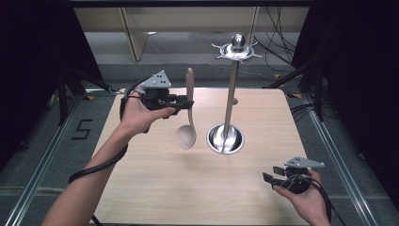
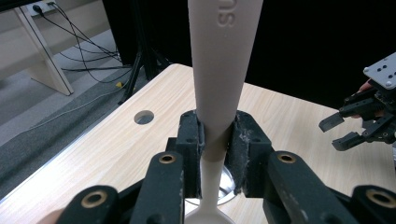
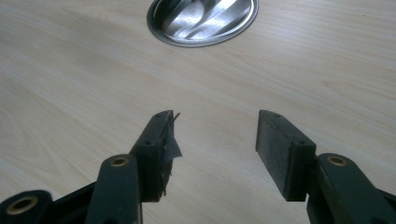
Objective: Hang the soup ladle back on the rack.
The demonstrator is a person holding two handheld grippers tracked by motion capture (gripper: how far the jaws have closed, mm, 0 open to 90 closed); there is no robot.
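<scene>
Left gripper [image 1: 184, 104] clamps the upright spoon [image 1: 187, 117] beside the stand [image 1: 229, 113]; right gripper [image 1: 269, 179], jaws apart, near the table [image 1: 155, 188] edge.

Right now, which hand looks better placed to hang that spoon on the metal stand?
The left: its gripper already clamps the beige spoon upright beside the tall steel stand. The right gripper is open, holding nothing, low over the table.

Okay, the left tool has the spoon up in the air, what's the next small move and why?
Probably carry the spoon toward the hooks atop the metal stand: the left tool grips its handle upright, bowl down, and the hooks sit higher, to its right.
</scene>
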